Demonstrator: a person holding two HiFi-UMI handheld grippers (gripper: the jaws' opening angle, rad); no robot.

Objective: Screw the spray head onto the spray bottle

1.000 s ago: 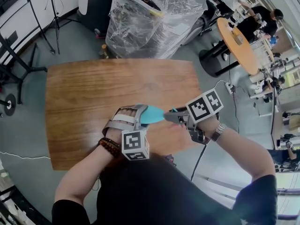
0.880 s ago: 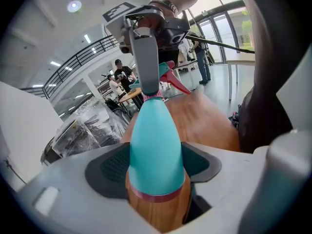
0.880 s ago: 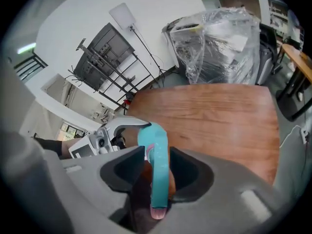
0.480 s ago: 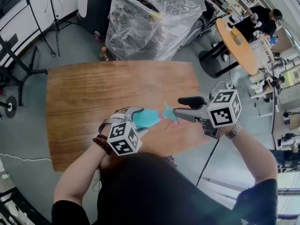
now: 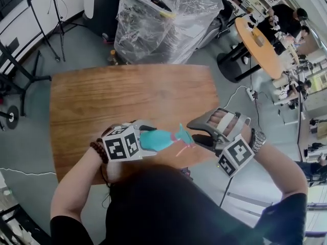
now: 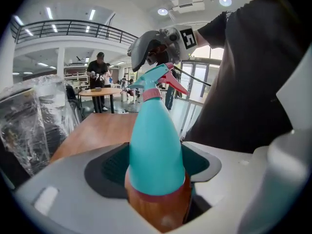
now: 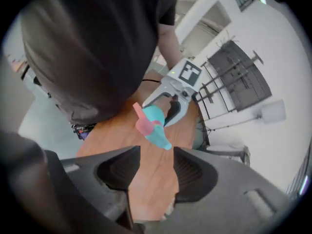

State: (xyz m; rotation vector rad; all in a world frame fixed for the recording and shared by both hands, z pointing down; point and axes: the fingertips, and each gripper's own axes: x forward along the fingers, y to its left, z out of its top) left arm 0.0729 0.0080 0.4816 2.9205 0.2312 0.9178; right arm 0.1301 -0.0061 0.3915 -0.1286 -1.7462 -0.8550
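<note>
Between the pads of the left claw [image 6: 156, 165] sits the spray bottle [image 6: 156, 140], teal, pressed on both sides at its wide lower body: this claw is grasping the bottle. Ahead of the same claw, at the bottle's far end, the spray head [image 6: 157, 74] sits on the neck, with a pink collar and a pink trigger. How far the thread is seated cannot be determined.

From the head view, the left claw [image 5: 147, 137] holds the spray bottle [image 5: 158, 140] roughly level above the near edge of the wooden table [image 5: 127, 96], clear of the surface. The spray head [image 5: 184, 135] points toward the right claw [image 5: 195, 131].

Right claw [image 7: 156, 167]: released. Its jaws have just been opening and stand wide apart, with nothing between the pads but bare tabletop. The spray head [image 7: 146, 123] lies ahead of its gap and near it, not touching either pad.

Beyond both claws, past the table's far edge, stands a bulky load wrapped in clear plastic film [image 5: 163, 19]. Off to the right claw's outer side is a round table [image 5: 258, 47] with people beside it.
</note>
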